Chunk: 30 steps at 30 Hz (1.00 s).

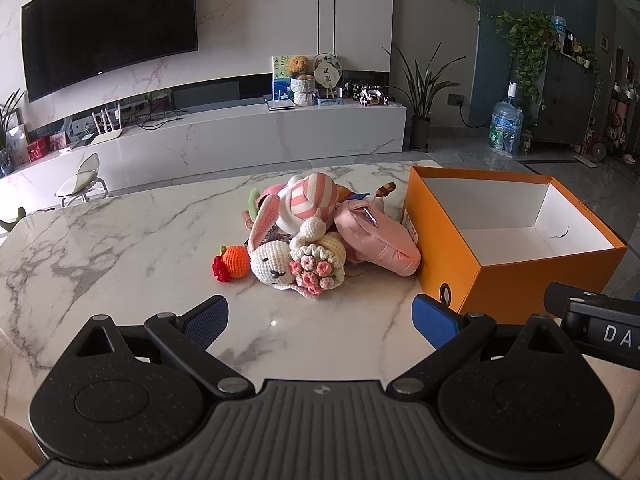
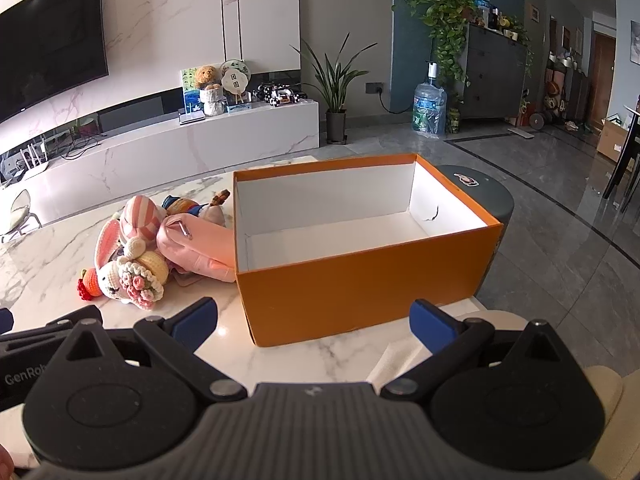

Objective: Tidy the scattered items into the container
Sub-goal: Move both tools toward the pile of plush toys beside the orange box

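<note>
Marble with grey lines covers the table, and a big dark TV is seen on the wall behind it. An orange box is set near the right edge of the table, with its top open. Its white inside is seen bare as far as both views show. Just left of the box, a heap of soft toys is piled up on the table. A white bunny toy with a bunch of pink flowers is laid at the front of the heap. A small orange fruit toy is tucked at its left side. A pink pouch is leaned against the wall of the box. A pink striped toy is set on top, and more toys are half hidden behind it.

The left gripper is held low over the near edge of the table, facing the heap. Its jaws are spread wide, with nothing between them. The right gripper is held in front of the box, and its jaws are spread wide and bare too.

All the toys seen are outside the box, so the picking up is judged to be the step in hand. A toy at the front of the heap, like the bunny, could be reached most easily. A soft, gentle pinch is called for, and then a lift over the box wall.
</note>
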Available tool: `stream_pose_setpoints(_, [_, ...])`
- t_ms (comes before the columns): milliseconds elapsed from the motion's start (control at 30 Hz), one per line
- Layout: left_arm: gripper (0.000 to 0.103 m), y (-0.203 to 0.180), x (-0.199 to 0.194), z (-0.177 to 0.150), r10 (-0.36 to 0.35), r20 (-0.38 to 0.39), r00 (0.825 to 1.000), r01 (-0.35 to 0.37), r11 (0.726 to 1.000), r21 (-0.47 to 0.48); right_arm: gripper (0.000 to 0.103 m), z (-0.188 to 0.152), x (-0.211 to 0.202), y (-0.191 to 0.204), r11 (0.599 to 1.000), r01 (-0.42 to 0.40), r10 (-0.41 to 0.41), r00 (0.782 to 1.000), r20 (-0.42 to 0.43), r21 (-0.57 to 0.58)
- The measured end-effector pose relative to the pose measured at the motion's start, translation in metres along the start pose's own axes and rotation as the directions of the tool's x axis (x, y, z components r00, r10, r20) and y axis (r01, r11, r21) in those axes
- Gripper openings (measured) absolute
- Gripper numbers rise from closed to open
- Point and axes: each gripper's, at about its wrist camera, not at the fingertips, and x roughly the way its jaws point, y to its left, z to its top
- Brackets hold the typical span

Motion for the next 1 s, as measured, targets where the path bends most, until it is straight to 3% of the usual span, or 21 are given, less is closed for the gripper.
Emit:
stream_pose_setpoints(333, [0.103, 0.005, -0.006, -0.003, -0.027, -0.002, 1.0, 0.027, 1.0, -0.015, 0.103, 0.006, 0.0, 0.01, 1.0, 0.0, 0.0, 1.0, -0.019, 0.002])
stream_pose_setpoints(1000, [0.103, 0.01, -0.005, -0.005, -0.008, -0.014, 1.0, 0.008, 1.0, -0.029, 0.103, -0.004, 0.007, 0.01, 0.999, -0.039, 0.038, 0.999, -0.032, -0.016])
